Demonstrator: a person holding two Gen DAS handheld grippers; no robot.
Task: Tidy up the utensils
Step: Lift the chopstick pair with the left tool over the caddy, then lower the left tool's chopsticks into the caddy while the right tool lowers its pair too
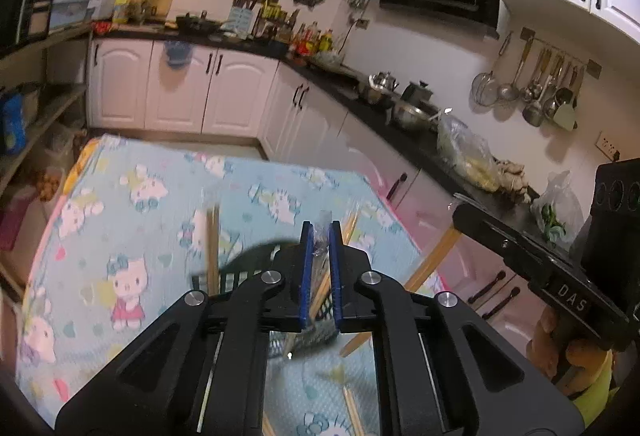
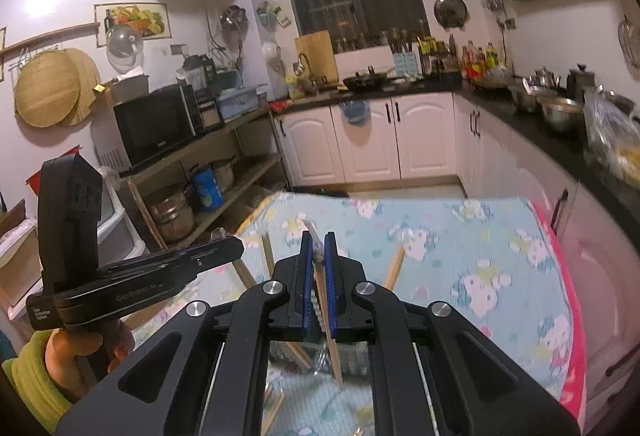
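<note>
Left gripper (image 1: pixel 320 236) pinches a clear plastic wrapper (image 1: pixel 322 232), right gripper (image 2: pixel 319 246) clamps one chopstick (image 2: pixel 328 312) above the cartoon-print tablecloth's (image 1: pixel 132 196) near edge, so pull apart gently, grips firm.

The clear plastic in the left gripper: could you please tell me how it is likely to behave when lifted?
The clear plastic looks thin and crinkled where the left gripper pinches it, so it is probably floppy and very light. Its glossy surface suggests that it could slip, and a film this thin might tear if tugged hard.
</note>
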